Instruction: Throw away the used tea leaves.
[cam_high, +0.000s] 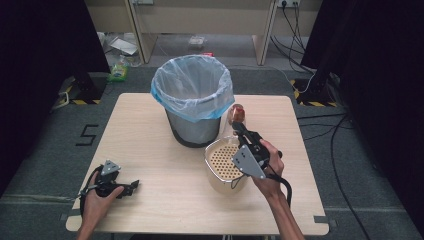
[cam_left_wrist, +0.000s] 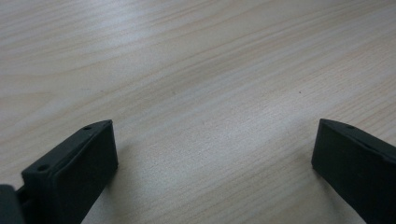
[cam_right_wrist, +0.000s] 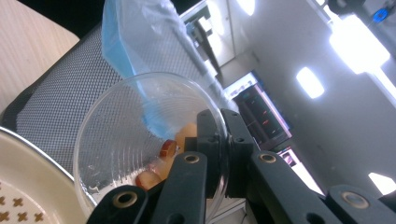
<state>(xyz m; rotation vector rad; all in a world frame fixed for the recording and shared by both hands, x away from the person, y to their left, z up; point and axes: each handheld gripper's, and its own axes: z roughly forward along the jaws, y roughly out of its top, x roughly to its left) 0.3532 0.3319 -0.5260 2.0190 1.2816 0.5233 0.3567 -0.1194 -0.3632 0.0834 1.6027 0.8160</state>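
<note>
The right gripper (cam_right_wrist: 217, 154) has its two black jaws pinched tight on the rim of a clear plastic bowl (cam_right_wrist: 126, 140), one jaw inside the wall and one outside. The bowl is round, thin-walled and ribbed with fine concentric rings. It is tipped on its side, and a few reddish-orange and pale food scraps (cam_right_wrist: 161, 163) lie against its lower wall beside the jaws. In the high view this gripper (cam_high: 239, 127) sits right of centre, the bowl (cam_high: 235, 117) raised at its tip just beside the bin's right flank. The right hand (cam_high: 267, 165) wraps the grip from below, the forearm rising from the bottom edge, with the grey three-cornered plate facing the camera.

Directly under that hand, in the lower middle of the frame, stands a cream, rounded-square colander basket (cam_high: 222, 160) with a perforated floor. Its holes read as small crosses in the right gripper view (cam_right_wrist: 18, 205). Above it, at upper centre, stands a grey mesh waste bin (cam_high: 192, 131), lined with a translucent bag (cam_high: 192, 85) whose blue hem folds over the rim.

The left gripper (cam_left_wrist: 212, 154) has its jaws spread wide with nothing between them, over pale wood-grain table (cam_left_wrist: 196, 70). In the high view it (cam_high: 131, 186) lies at the lower left, held by the left hand (cam_high: 100, 197), well apart from the bowl.

On the grey floor at the left edge, a black "5" (cam_high: 86, 134) is marked.
</note>
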